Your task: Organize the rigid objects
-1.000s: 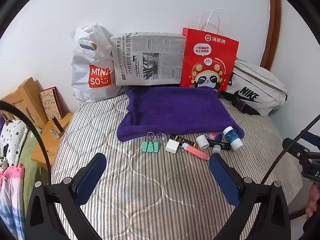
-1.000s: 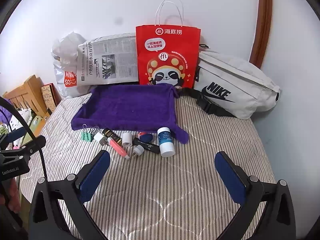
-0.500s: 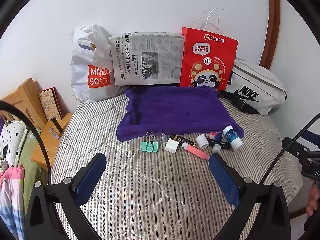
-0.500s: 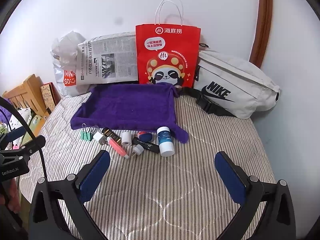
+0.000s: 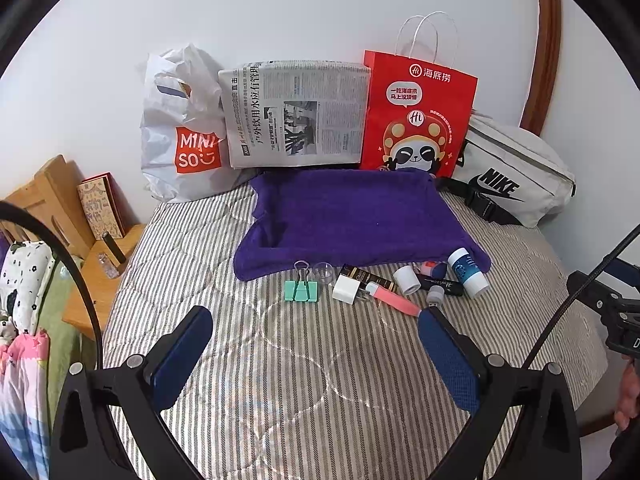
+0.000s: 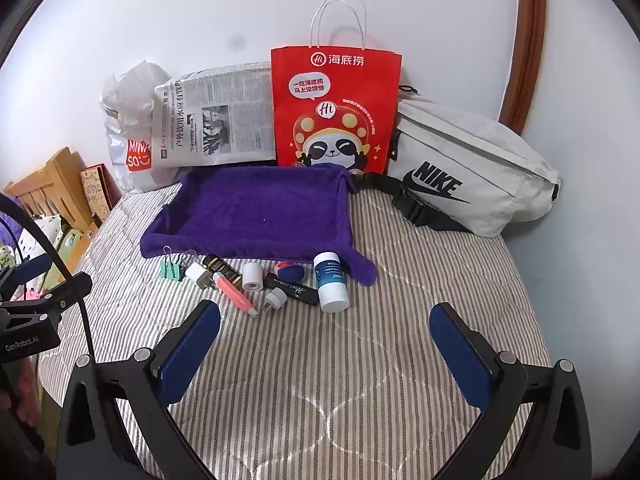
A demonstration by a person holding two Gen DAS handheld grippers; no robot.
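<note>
Small items such as the green binder clip and blue-labelled bottle lie along the near edge of the purple towel, probably staged for sorting, while the left gripper and right gripper hover short of it, fingers apart and empty.

Against wall: Miniso plastic bag, newspaper, red paper bag, Nike pouch.

1. Your left gripper has tipped very slightly. In its view, the red paper bag with the panda print and the folded newspaper sit a shade nearer 11 o'clock than a second ago.
2. Your right gripper drifted even less. The white bottle with the blue label and the mint-green binder clip crept barely toward 12 o'clock.
</note>
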